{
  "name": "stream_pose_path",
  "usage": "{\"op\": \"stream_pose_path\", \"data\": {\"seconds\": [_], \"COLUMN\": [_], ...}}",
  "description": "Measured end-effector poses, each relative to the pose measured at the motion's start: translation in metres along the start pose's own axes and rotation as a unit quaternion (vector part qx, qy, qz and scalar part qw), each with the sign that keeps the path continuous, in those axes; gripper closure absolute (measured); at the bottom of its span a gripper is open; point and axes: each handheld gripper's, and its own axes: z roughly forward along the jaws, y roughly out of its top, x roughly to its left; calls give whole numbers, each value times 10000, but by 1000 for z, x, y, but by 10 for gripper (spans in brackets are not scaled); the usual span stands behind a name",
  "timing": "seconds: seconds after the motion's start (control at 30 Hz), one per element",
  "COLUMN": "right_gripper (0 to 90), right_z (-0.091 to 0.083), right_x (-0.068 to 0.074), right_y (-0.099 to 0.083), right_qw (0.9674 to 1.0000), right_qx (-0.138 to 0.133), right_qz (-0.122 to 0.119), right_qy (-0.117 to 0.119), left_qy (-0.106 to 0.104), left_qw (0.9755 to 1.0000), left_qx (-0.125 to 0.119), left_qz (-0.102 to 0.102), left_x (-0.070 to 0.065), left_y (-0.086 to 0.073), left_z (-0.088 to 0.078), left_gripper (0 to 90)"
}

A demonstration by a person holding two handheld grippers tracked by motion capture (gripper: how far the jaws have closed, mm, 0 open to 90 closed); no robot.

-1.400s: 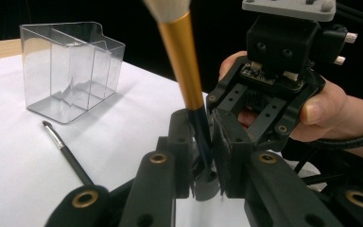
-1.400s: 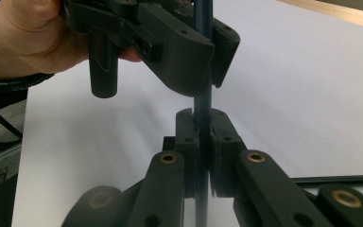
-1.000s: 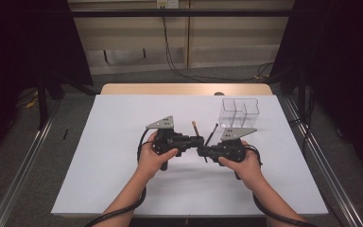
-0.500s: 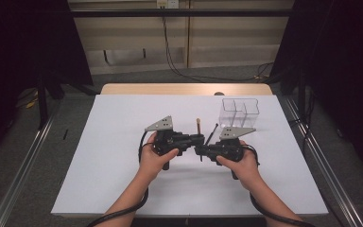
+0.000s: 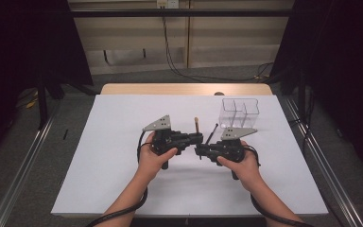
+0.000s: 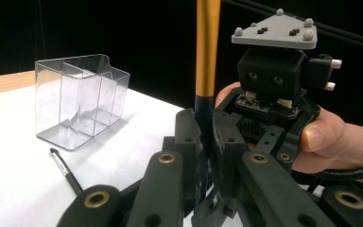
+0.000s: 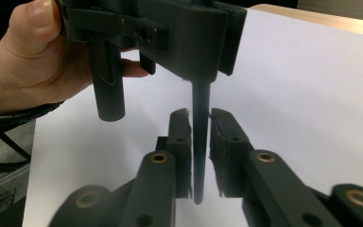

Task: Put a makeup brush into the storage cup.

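The left gripper [image 6: 203,156] grasps the slim black brush with the golden ferrule [image 6: 207,52] upright, just in front of the clear plastic divided organiser box [image 5: 238,112]. The right gripper [image 7: 199,142] has just been opening, its pads off the handle. Draw it straight away so the brush stays steady

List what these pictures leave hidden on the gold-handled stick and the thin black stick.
- Top of the gold-handled stick: cut off by the upper edge, left gripper view.
- Its middle: hidden inside the left gripper, left gripper view.
- Lower end of the thin black stick: behind a black jaw, left gripper view; too small in the high view.
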Motion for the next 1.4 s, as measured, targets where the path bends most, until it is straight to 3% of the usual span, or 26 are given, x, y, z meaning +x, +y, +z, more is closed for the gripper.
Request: {"op": "stream_pose_path", "data": {"seconds": [0.2,0.47,0.6,0.87,1.4], "right_gripper": [570,193,104,14,0], "right_z": [-3,-5,-8,-12,-22], "right_x": [0,-2,-3,-3,-4], "right_y": [0,-2,-3,0,12], "right_qw": [9999,9998,9997,9993,9978], "right_qx": [-108,-84,-209,-312,-627], "right_qz": [-51,10,35,89,93], "right_qy": [-95,-173,-129,-163,-173], "left_qy": [35,99,142,194,239], "left_qw": [10000,9999,9998,9996,9993], "left_qx": [23,79,109,141,243], "left_qz": [11,72,83,134,173], "left_x": [0,0,0,-1,0], "left_y": [1,2,2,3,0], "left_z": [-1,-3,-4,-6,-3], "left_gripper": [830,830,830,830,830]}}
